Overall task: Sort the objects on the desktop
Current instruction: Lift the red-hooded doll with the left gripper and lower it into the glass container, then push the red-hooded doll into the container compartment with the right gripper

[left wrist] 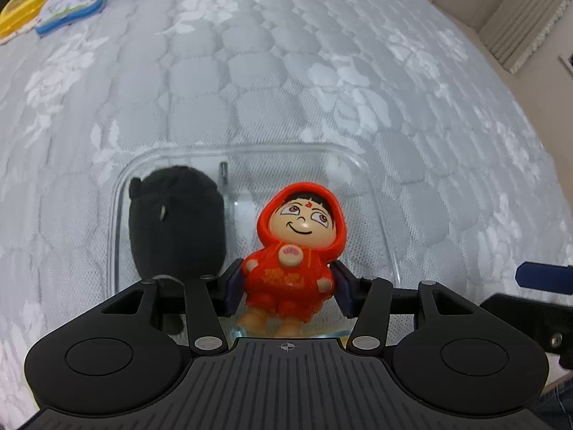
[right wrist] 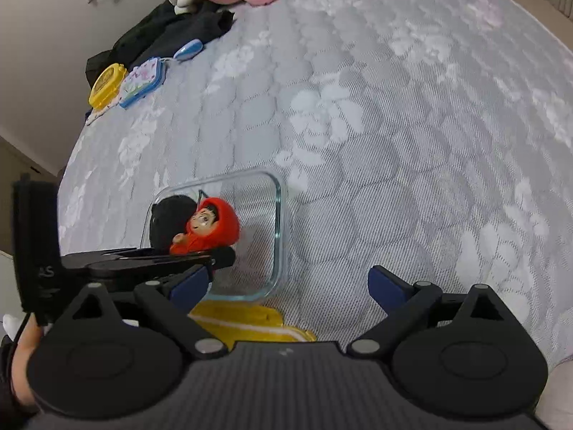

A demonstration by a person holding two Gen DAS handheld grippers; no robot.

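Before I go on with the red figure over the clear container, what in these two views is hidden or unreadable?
- Red figure: left wrist view; its feet are partly behind the left gripper body, so contact with the container floor is unclear.
- Black plush: its lower end is hidden by the same gripper.
- Yellow lid: right wrist view; mostly covered by the right gripper.
- Clear container: its near-left corner is hidden by the left gripper.

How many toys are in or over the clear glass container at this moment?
2. A black plush toy lies in the glass container on its left side; a red hooded doll is beside it, held by the left gripper. Others may be hidden.
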